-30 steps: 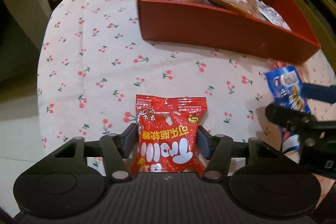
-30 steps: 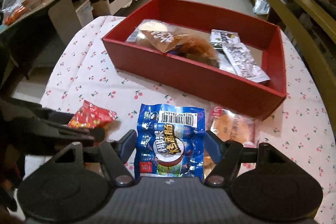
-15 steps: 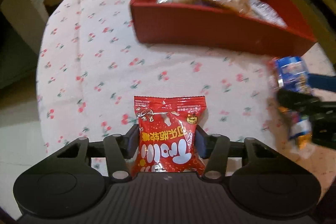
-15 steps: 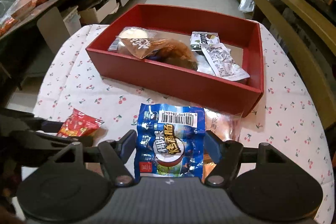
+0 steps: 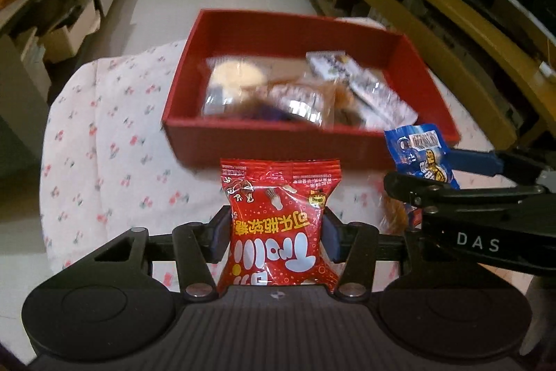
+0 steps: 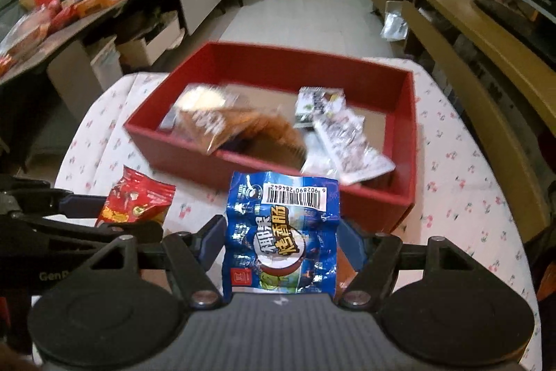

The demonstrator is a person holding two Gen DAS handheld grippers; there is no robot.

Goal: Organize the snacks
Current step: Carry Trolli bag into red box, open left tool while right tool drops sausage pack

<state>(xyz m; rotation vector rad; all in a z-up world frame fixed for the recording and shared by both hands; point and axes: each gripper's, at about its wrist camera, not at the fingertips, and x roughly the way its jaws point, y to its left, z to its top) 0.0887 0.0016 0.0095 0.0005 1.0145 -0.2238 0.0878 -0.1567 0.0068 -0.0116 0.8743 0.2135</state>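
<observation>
Nearest to the camera, the left claw (image 5: 276, 232) has just been closing, and its pads now pinch the red snack packet (image 5: 278, 225) between them; the packet hangs clear above the counter (image 5: 104, 127). The right claw (image 6: 281, 240) grips the blue snack packet (image 6: 281, 232) in the same way, also lifted (its width looks unchanged). Compared with a second ago, both packets are now raised from the cherry cloth, and the red box (image 6: 405, 141), further away, now shows its inside, with several snacks there. I judge both packets go into it next.
</observation>
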